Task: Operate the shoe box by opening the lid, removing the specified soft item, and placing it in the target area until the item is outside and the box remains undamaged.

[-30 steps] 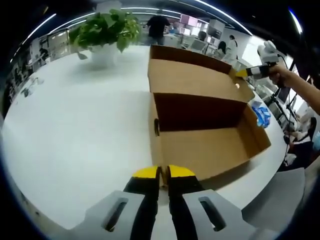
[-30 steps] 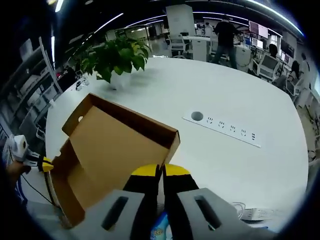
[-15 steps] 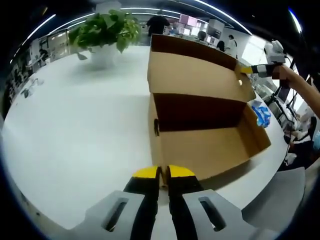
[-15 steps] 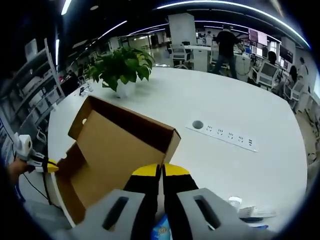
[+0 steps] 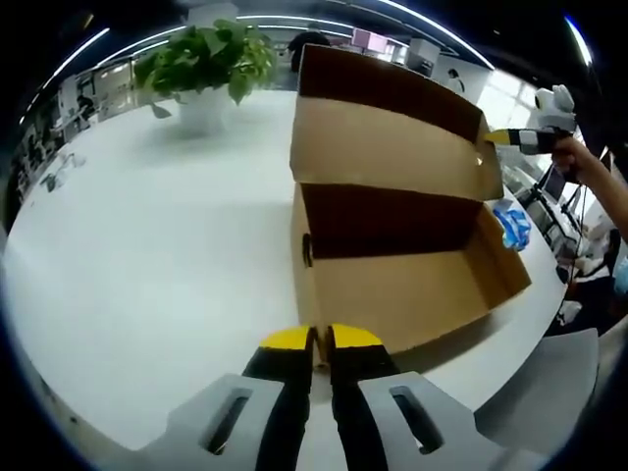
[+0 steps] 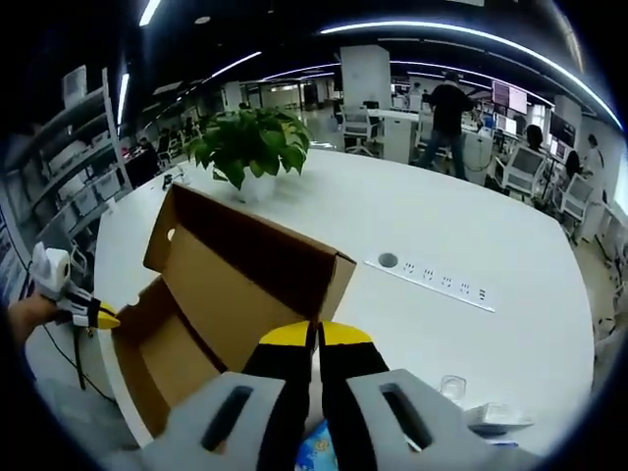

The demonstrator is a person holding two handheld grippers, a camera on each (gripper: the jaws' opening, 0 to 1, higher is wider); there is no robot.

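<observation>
While the cardboard shoe box (image 5: pixel 407 270) sits on the white table (image 5: pixel 147 245), its lid (image 5: pixel 388 132) stands raised along the far side. The left gripper (image 5: pixel 322 339) has its jaws pressed together at the near corner of the box; whether cardboard is pinched there I cannot tell. The right gripper (image 6: pixel 315 336) has its jaws together on the lid's edge. A blue soft packet (image 5: pixel 512 224) lies on the table just right of the box. A potted plant (image 5: pixel 206 59) stands far left.
</observation>
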